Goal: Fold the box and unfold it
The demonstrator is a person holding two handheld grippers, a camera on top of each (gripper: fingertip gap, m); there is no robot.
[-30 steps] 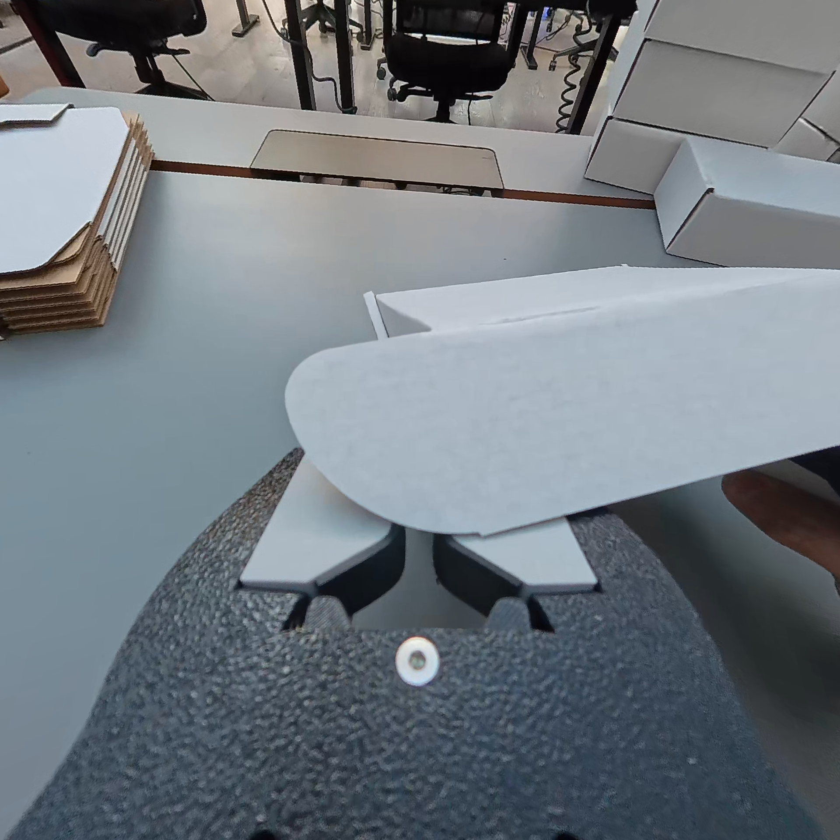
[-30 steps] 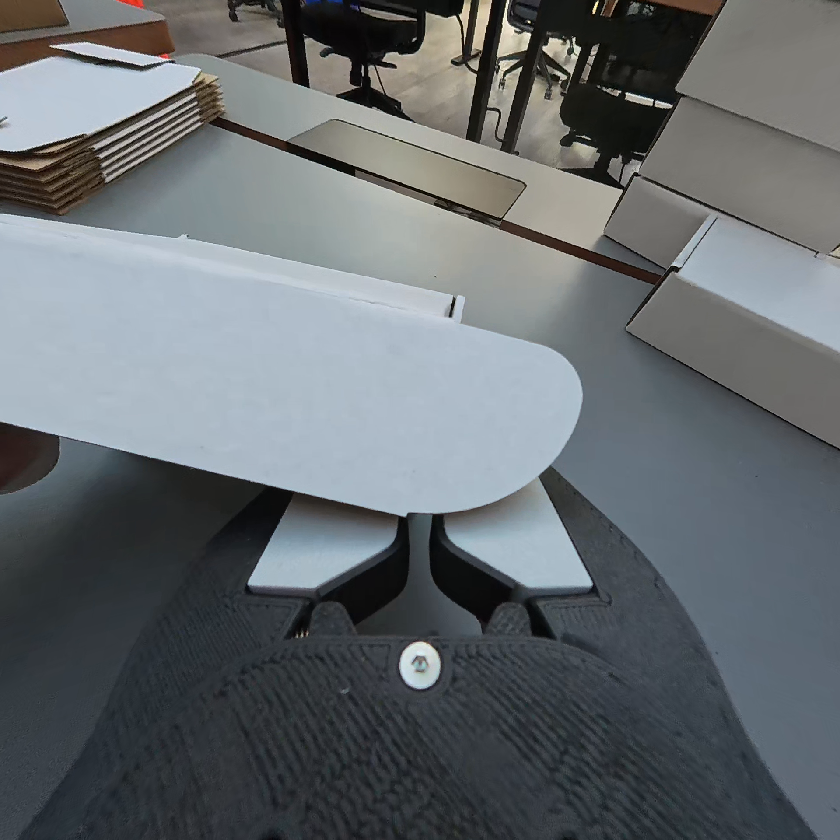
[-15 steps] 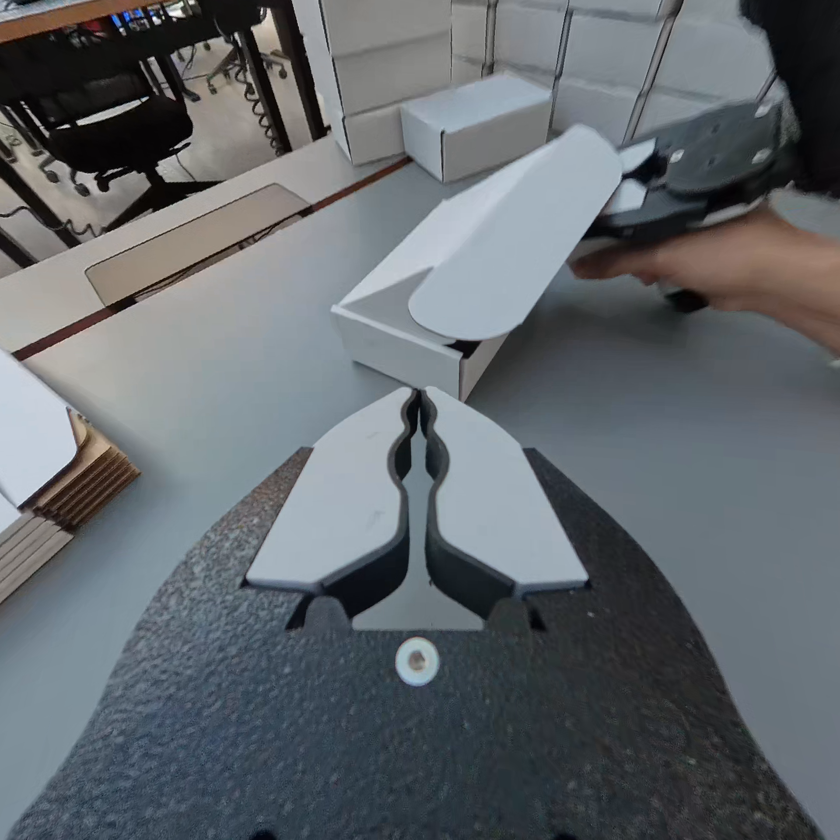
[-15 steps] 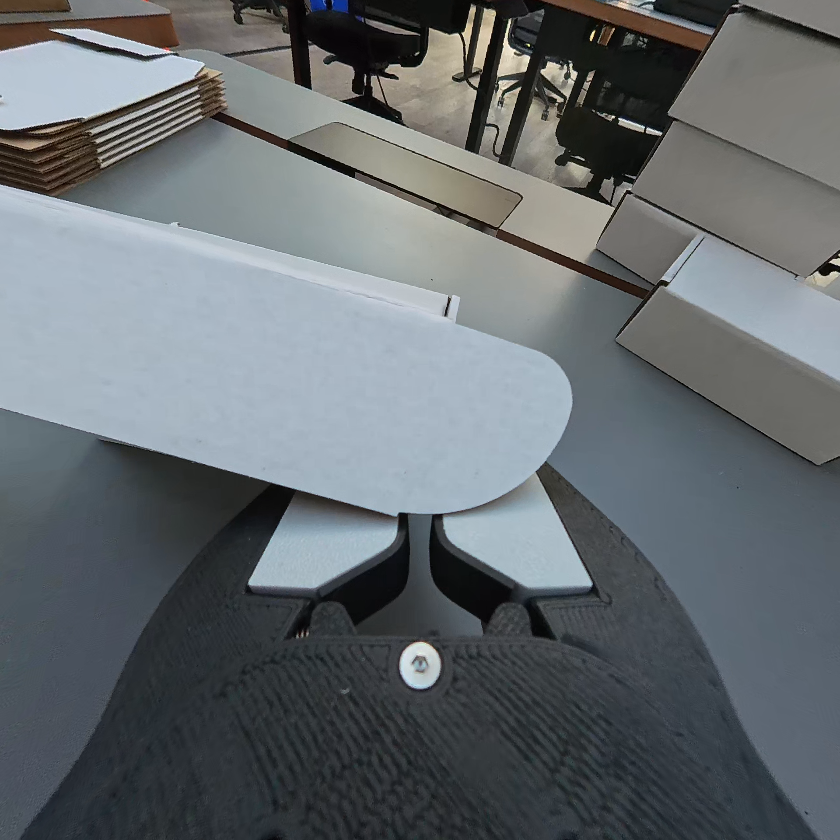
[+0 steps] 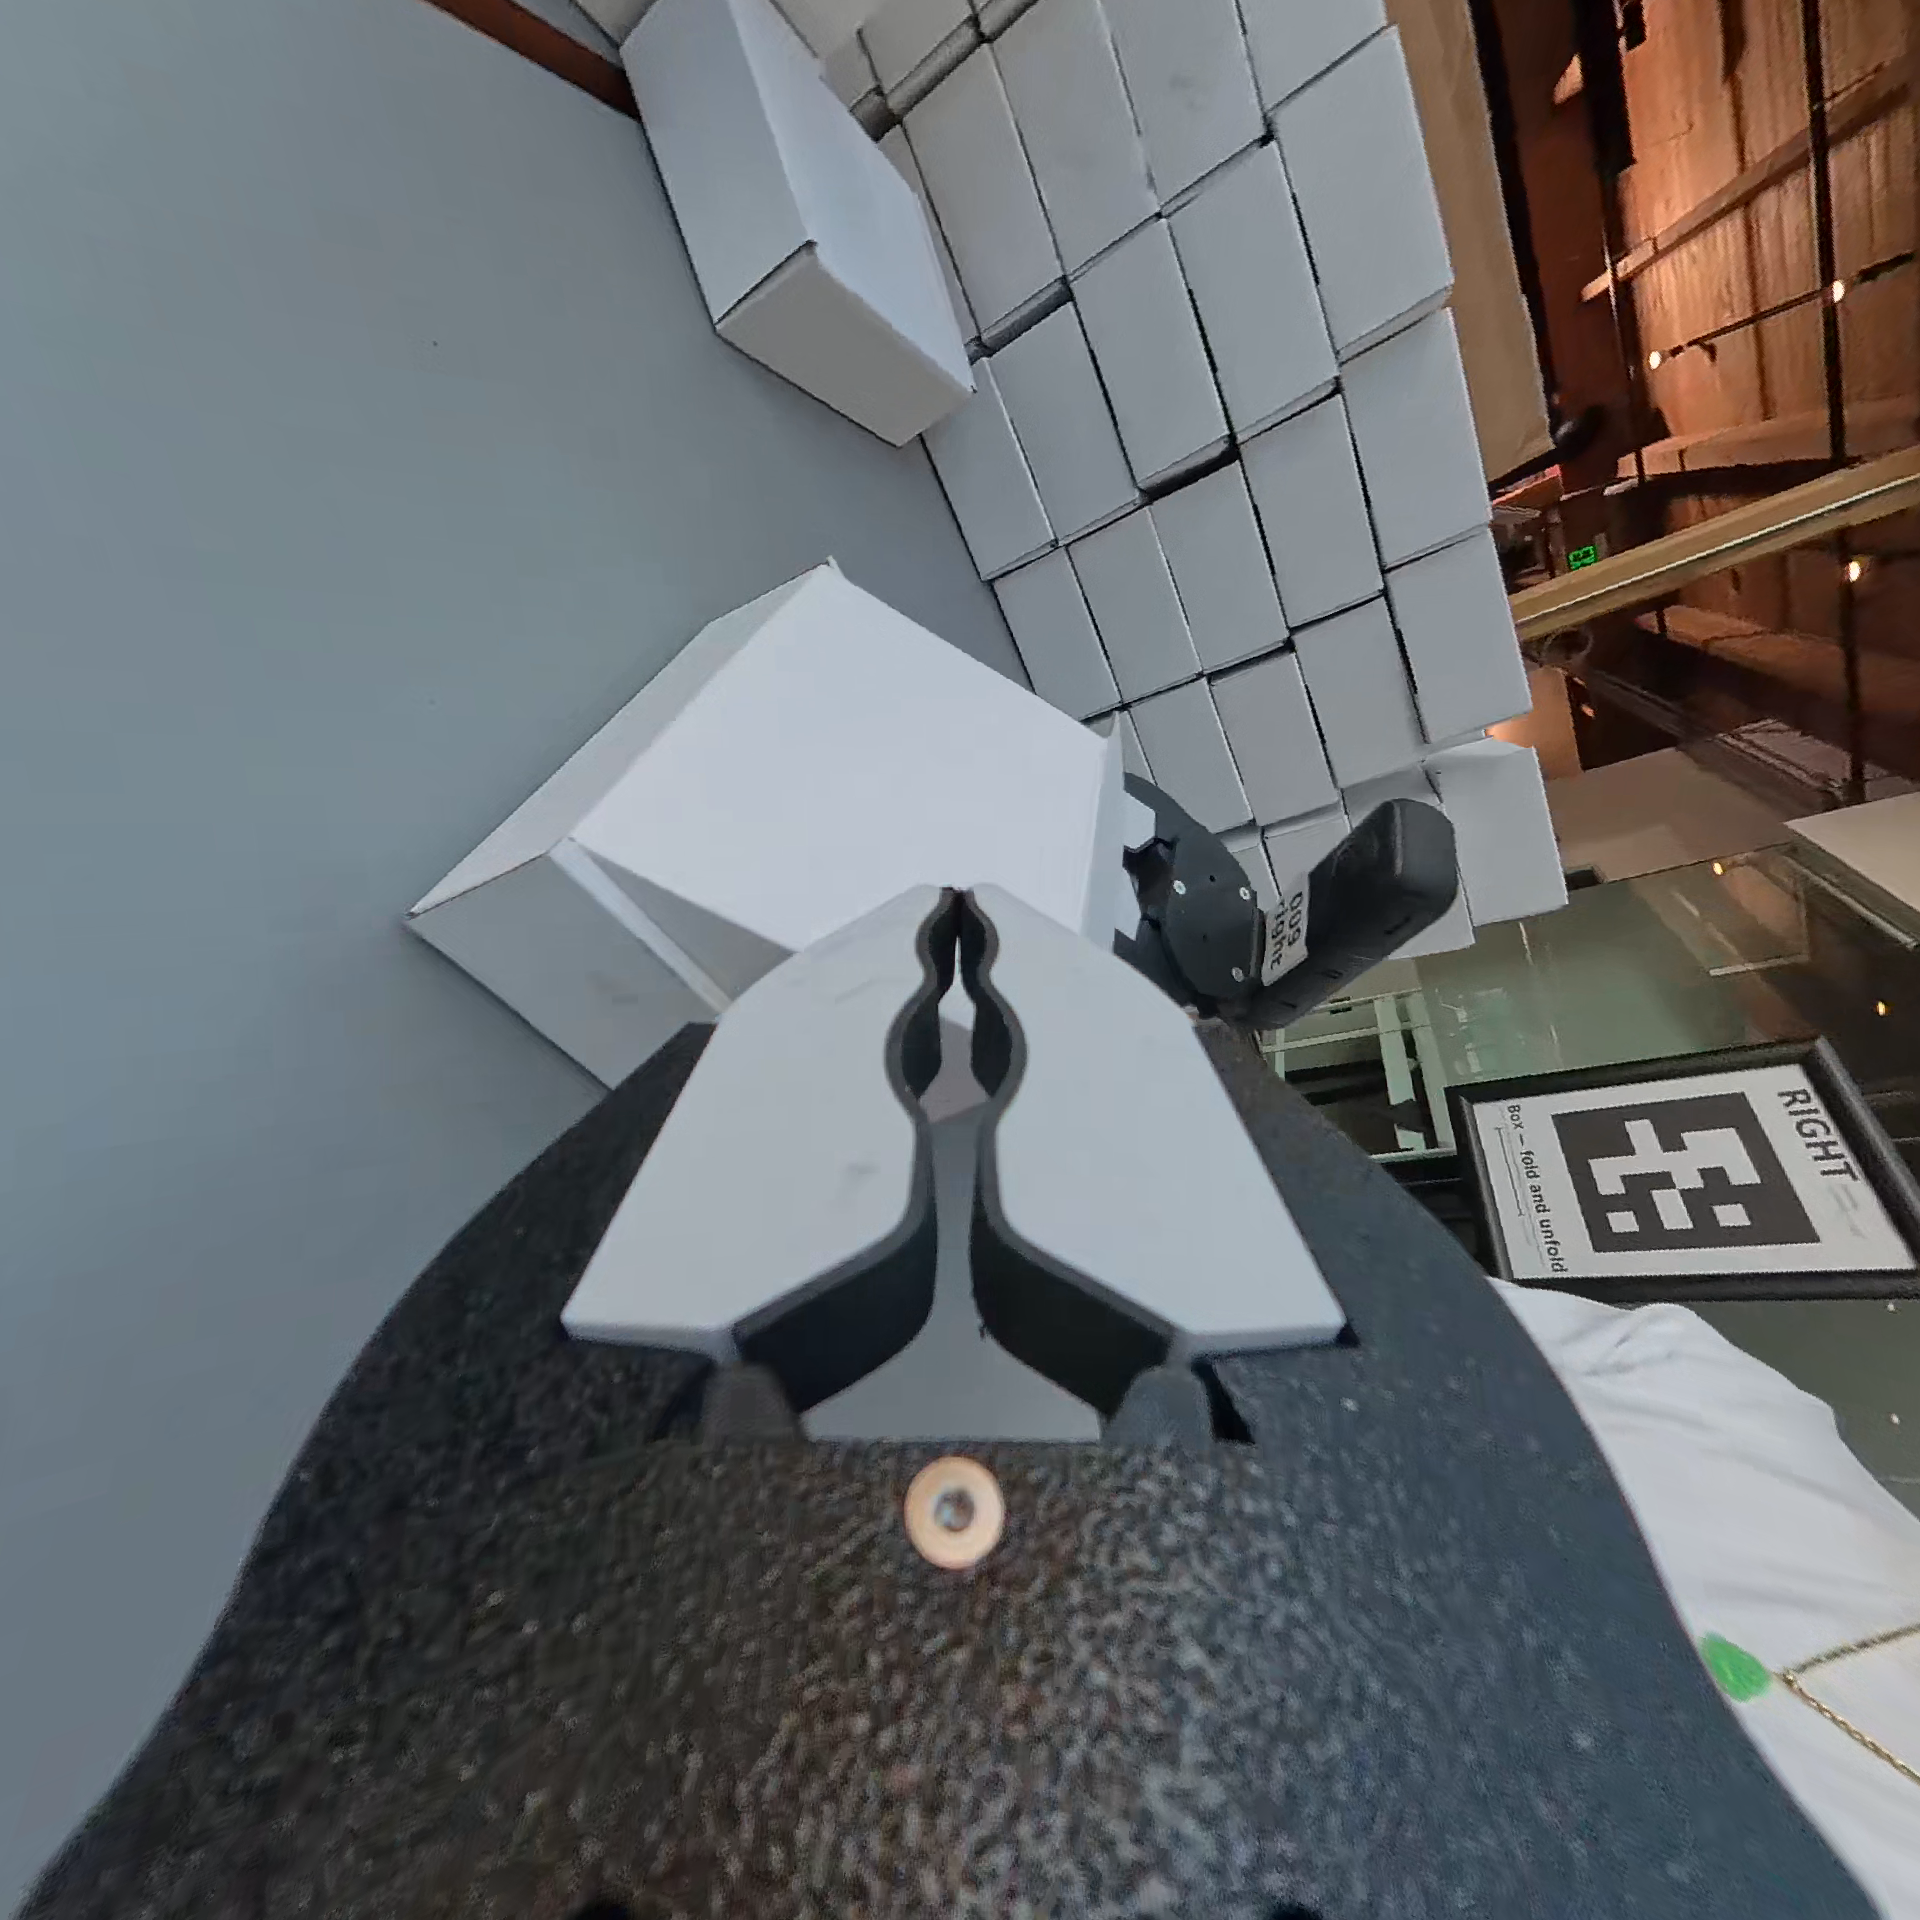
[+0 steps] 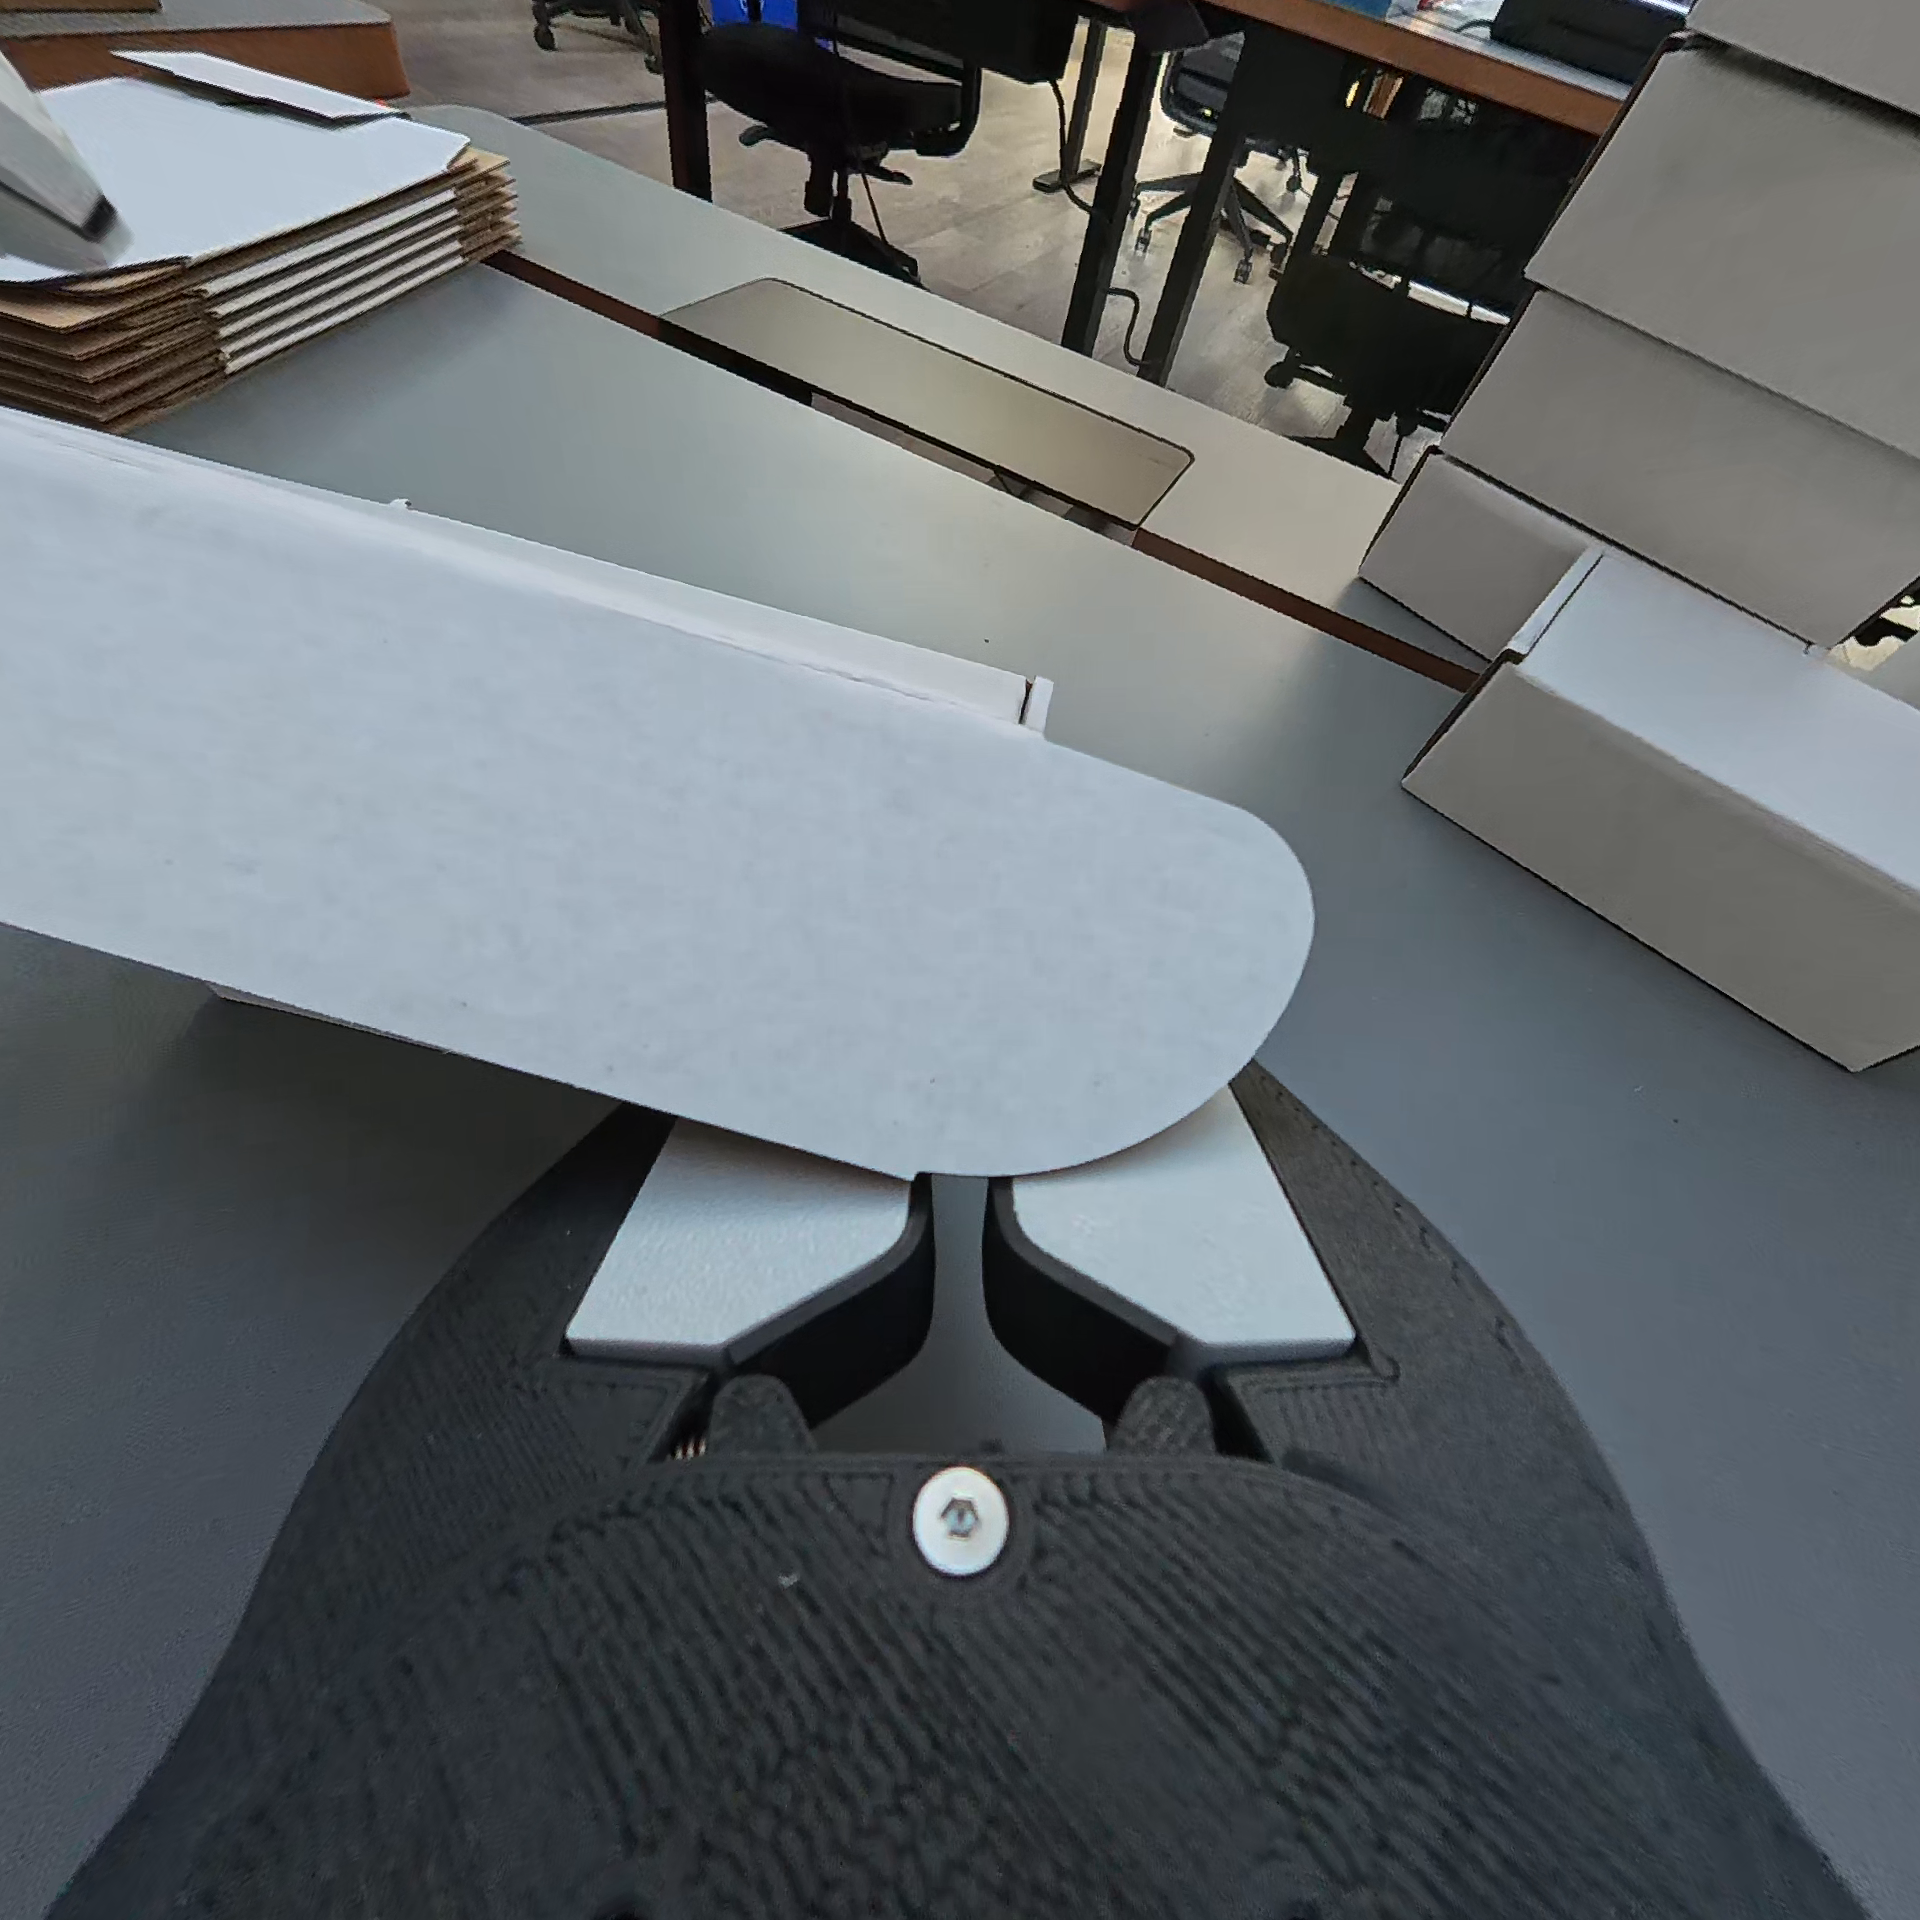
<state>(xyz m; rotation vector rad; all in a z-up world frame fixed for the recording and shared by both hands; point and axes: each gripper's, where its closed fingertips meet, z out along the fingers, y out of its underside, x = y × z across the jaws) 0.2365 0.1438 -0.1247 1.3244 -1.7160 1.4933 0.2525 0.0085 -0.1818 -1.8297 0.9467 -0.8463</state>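
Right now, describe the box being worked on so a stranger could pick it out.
On the grey table, left of the wall of closed white boxes, lies one white box. Unlike those, its long round-cornered flap sticks out, with the right tongs under its edge.

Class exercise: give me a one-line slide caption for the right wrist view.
Right claw under the rounded lid flap of the white box on the grey table; its tips are hidden.
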